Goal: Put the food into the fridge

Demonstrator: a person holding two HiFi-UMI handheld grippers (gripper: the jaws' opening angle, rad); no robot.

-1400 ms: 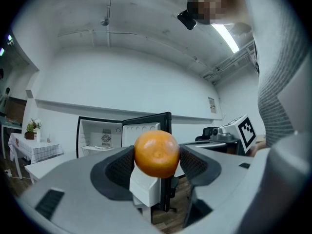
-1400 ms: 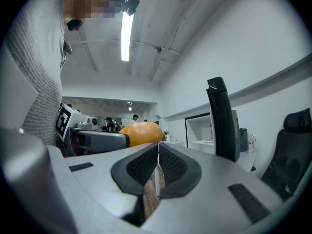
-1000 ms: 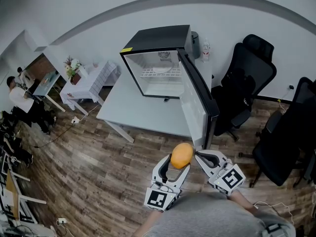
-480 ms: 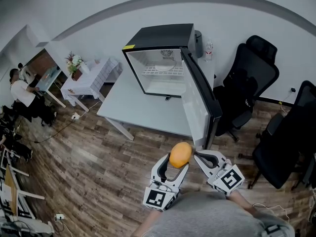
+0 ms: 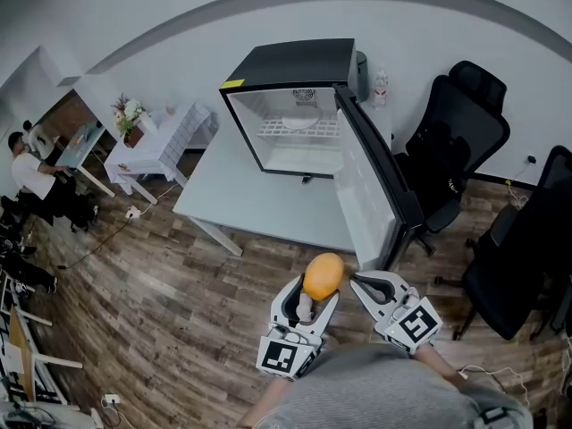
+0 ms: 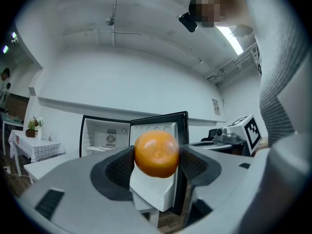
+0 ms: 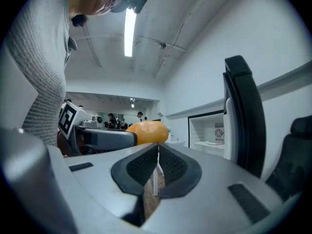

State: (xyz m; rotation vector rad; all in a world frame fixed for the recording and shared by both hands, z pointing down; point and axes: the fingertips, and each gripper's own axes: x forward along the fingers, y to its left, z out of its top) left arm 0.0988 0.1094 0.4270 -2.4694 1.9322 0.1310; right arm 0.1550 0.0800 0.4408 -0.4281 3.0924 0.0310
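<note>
Barely shifted from a second ago, the orange (image 5: 323,276) stays clamped between the left gripper's (image 5: 311,298) jaws, held above the wooden floor (image 5: 179,302) short of the table's near edge. Just beside it, the right gripper (image 5: 359,282) has its jaws pressed together on nothing. Beyond, on the white table (image 5: 250,204), the small fridge (image 5: 286,70) stands with its door (image 5: 375,186) swung wide open

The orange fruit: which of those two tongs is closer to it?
Left. The left tongs are clamped on the orange; the right tongs, shut and empty, sit close beside it on its right.
</note>
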